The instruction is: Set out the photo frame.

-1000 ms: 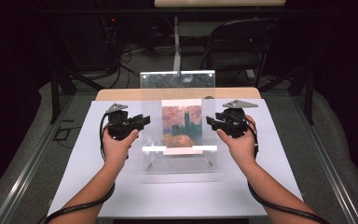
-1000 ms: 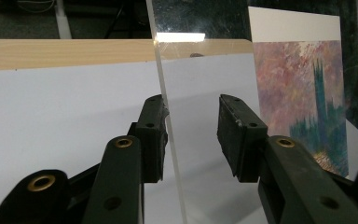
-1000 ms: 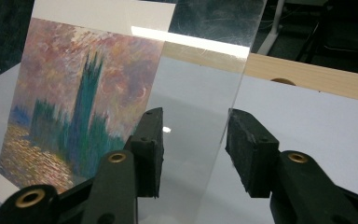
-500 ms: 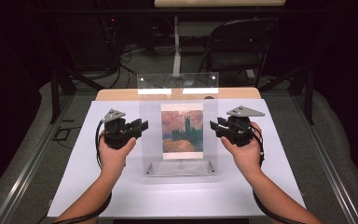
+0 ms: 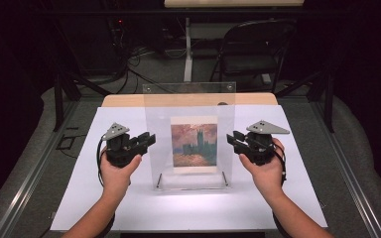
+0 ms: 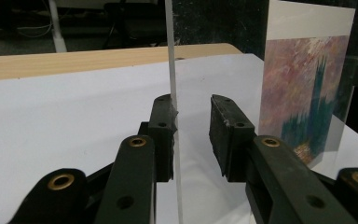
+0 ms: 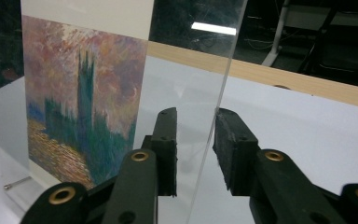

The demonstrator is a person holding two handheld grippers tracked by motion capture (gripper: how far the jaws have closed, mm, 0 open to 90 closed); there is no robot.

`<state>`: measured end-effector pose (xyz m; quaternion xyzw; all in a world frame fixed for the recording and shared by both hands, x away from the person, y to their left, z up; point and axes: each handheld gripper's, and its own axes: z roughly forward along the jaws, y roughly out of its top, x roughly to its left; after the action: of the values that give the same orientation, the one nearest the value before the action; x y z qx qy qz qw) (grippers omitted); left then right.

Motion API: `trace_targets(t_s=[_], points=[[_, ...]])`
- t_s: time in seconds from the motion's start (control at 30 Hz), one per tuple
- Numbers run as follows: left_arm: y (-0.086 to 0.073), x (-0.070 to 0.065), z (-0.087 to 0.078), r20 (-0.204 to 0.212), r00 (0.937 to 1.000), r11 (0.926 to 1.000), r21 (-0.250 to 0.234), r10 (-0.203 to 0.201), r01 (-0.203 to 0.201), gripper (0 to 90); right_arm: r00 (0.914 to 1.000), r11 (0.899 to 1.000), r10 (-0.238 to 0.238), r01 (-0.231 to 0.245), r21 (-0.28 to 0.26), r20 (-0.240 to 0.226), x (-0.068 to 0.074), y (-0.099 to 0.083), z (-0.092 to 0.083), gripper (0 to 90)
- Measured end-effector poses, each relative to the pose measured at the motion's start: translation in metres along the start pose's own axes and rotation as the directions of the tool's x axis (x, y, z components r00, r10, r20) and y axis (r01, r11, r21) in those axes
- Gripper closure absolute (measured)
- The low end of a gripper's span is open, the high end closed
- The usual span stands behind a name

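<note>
I have a clear acrylic panel (image 5: 191,136) standing upright near the middle of the white table top (image 5: 79,198), held up off a second clear sheet (image 5: 191,184) that lies flat beneath it with two small metal pins (image 5: 158,181) sticking up from it. A print of a painted tower under a pink and orange sky (image 5: 194,145) sits in the panel's centre.

My left gripper (image 5: 149,141) is at the panel's left edge and my right gripper (image 5: 234,140) at its right edge, both at about mid-height. Their jaws have just been closing, with the panel's edge between them.

In the left gripper view the panel edge (image 6: 173,112) runs between the jaws: the left-hand pad (image 6: 164,135) lies against it, while the other pad (image 6: 223,135) stands clearly off — a gap of table shows through. So this one is not clamped.

In the right gripper view the edge (image 7: 214,116) passes just beside the right-hand pad (image 7: 230,149); I cannot tell whether they touch. The left-hand pad (image 7: 167,149) is apart from it — not clamped either.

Beyond the table stands a folding chair (image 5: 253,49).
</note>
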<state>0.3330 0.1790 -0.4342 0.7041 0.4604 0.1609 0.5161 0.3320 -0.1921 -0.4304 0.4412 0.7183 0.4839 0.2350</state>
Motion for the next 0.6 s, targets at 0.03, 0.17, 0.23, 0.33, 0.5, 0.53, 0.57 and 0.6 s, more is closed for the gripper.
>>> trace_targets(t_s=[0.03, 0.17, 0.23, 0.33, 0.5, 0.53, 0.57, 0.6], points=[[-0.001, 0.000, -0.002, 0.003, 1.0000, 1.0000, 0.003, 0.004, -0.004, 71.6, 1.0000, 1.000, 0.002, -0.002, -0.003, -0.003, 0.000, -0.001, -0.001, 72.1], [-0.005, -0.003, -0.008, 0.011, 0.9998, 0.9998, -0.005, 0.018, -0.018, 72.7, 0.9999, 1.000, -0.003, 0.003, -0.004, -0.013, 0.002, -0.004, -0.009, 74.9], [-0.007, -0.005, -0.011, 0.014, 0.9995, 0.9996, -0.008, 0.027, -0.027, 73.0, 0.9999, 1.000, -0.004, 0.004, -0.006, -0.014, 0.004, -0.005, -0.012, 75.5], [-0.011, -0.007, -0.015, 0.021, 0.9994, 0.9995, -0.017, 0.028, -0.028, 73.0, 0.9997, 1.000, -0.018, 0.018, -0.008, -0.014, 0.007, -0.008, -0.017, 75.8], [-0.016, -0.010, -0.021, 0.033, 0.9989, 0.9992, -0.025, 0.032, -0.032, 72.8, 0.9996, 1.000, -0.010, 0.010, -0.012, -0.026, 0.009, -0.012, -0.024, 76.2], [-0.017, -0.010, -0.022, 0.034, 0.9988, 0.9991, -0.023, 0.036, -0.035, 72.8, 0.9996, 1.000, -0.016, 0.016, -0.017, -0.025, 0.009, -0.013, -0.025, 76.1], [-0.017, -0.011, -0.023, 0.036, 0.9986, 0.9990, -0.024, 0.038, -0.037, 72.7, 0.9995, 1.000, -0.012, 0.011, -0.022, -0.028, 0.011, -0.014, -0.025, 76.1], [-0.018, -0.011, -0.024, 0.040, 0.9984, 0.9989, -0.028, 0.039, -0.037, 72.6, 0.9995, 1.000, -0.015, 0.015, -0.020, -0.028, 0.011, -0.014, -0.027, 76.1]])
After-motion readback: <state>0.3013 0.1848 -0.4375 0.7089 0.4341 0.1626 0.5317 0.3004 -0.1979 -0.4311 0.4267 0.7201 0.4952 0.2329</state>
